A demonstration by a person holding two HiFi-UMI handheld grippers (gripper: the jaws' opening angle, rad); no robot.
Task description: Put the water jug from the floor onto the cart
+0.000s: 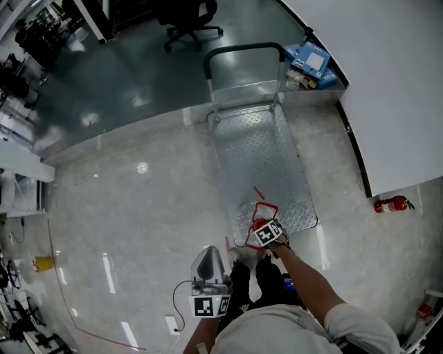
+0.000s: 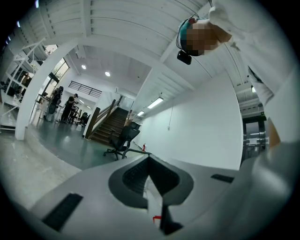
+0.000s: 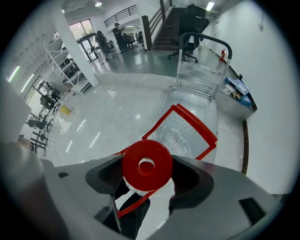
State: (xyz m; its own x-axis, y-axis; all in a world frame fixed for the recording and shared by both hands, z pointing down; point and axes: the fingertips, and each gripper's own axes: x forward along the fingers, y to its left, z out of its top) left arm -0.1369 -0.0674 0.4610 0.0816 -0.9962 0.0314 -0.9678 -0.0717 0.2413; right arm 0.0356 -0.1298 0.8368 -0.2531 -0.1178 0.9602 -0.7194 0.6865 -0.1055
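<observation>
The water jug (image 1: 253, 218) is clear, with a red cap (image 3: 146, 164) and a red frame (image 3: 187, 129). In the head view it sits over the near end of the metal cart (image 1: 266, 162); I cannot tell whether it rests on the deck. My right gripper (image 1: 267, 234) is above it. In the right gripper view the right gripper (image 3: 149, 175) is shut on the jug's neck, just under the cap. My left gripper (image 1: 208, 268) is held low at my left side, away from the jug. In the left gripper view the left gripper (image 2: 150, 163) points up toward the ceiling, shut with nothing in it.
The cart's push handle (image 1: 242, 50) stands at its far end. A blue box (image 1: 311, 63) lies by the white wall, and a fire extinguisher (image 1: 392, 205) lies at the right. An office chair (image 1: 190, 21) stands beyond the cart. My shoes (image 1: 259, 273) are just behind the jug.
</observation>
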